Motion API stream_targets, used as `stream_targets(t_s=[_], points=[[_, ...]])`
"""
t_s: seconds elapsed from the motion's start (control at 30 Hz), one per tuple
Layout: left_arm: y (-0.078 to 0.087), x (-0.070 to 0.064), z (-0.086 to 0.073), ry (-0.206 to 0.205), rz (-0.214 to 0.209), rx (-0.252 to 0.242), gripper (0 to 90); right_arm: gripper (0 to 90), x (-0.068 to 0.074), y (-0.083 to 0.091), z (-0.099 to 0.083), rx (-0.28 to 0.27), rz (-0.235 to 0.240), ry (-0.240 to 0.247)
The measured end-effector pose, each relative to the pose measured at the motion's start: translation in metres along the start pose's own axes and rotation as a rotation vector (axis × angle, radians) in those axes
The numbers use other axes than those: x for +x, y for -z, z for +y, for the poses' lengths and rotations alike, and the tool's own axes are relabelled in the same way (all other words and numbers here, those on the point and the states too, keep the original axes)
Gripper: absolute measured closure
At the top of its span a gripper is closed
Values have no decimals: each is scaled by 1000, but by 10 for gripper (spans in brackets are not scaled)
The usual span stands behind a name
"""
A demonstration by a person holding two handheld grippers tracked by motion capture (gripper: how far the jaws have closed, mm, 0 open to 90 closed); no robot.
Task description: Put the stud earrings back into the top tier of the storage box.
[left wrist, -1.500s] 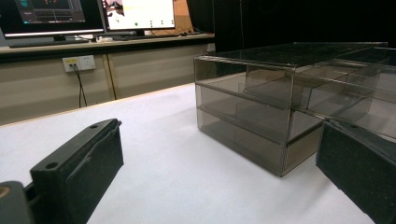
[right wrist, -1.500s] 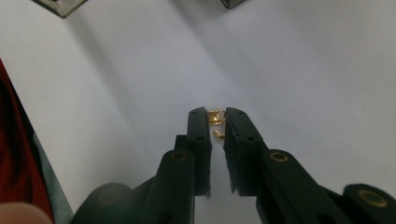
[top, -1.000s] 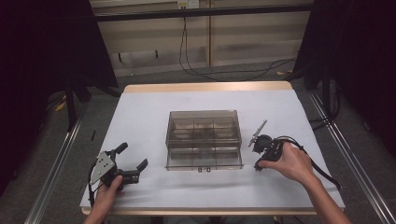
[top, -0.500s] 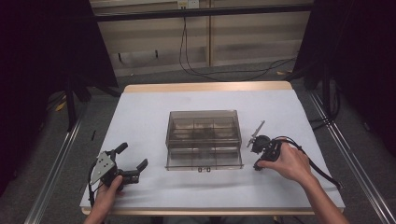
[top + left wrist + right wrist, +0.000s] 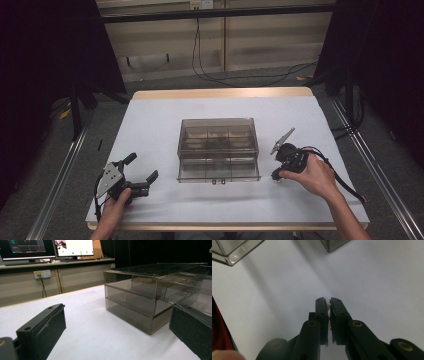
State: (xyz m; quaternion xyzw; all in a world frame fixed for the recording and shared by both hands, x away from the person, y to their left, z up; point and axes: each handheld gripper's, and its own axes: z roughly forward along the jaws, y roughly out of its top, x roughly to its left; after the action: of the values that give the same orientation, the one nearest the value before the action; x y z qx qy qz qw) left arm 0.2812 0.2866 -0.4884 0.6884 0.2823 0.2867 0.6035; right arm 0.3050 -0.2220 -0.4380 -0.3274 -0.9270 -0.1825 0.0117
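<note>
The right tongs [image 5: 329,300] are pinching a tiny pale item [image 5: 328,306] just beside the smoky compartment box [image 5: 218,149] mid-worktop [image 5: 150,120]; the left tongs [image 5: 140,175] are resting spread. Likely next: carrying it into a compartment.

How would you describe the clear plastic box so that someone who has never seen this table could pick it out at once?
Start at the white-topped table and look to its middle, between the left gripper and the right gripper. There stands the organiser box, a smoky see-through case. Its inner dividers and flat lid set it apart from the black grippers on either side.
</note>
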Motion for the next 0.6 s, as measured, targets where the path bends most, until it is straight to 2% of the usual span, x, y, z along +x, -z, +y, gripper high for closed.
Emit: stream_targets(t_s=[0.13, 0.17, 0.2, 0.27, 0.33, 0.4, 0.6], points=[[0, 0, 0, 0, 0, -1, 8, 852, -2, 3, -4, -19, -2, -5], [0, 0, 0, 1, 0, -1, 7, 851, -4, 7, -7, -46, 2, -5], [0, 0, 0, 1, 0, -1, 7, 851, -4, 7, -7, -46, 2, -5], [0, 0, 0, 0, 0, 0, 7, 852, -5, 13, -11, -87, 5, -25], [0, 0, 0, 1, -1, -1, 7, 852, -6, 15, -12, -101, 7, -30], [0, 0, 0, 1, -1, -2, 7, 852, -7, 23, -16, -145, 19, -37], [0, 0, 0, 1, -1, -2, 7, 852, -9, 37, -21, -207, 24, -42]])
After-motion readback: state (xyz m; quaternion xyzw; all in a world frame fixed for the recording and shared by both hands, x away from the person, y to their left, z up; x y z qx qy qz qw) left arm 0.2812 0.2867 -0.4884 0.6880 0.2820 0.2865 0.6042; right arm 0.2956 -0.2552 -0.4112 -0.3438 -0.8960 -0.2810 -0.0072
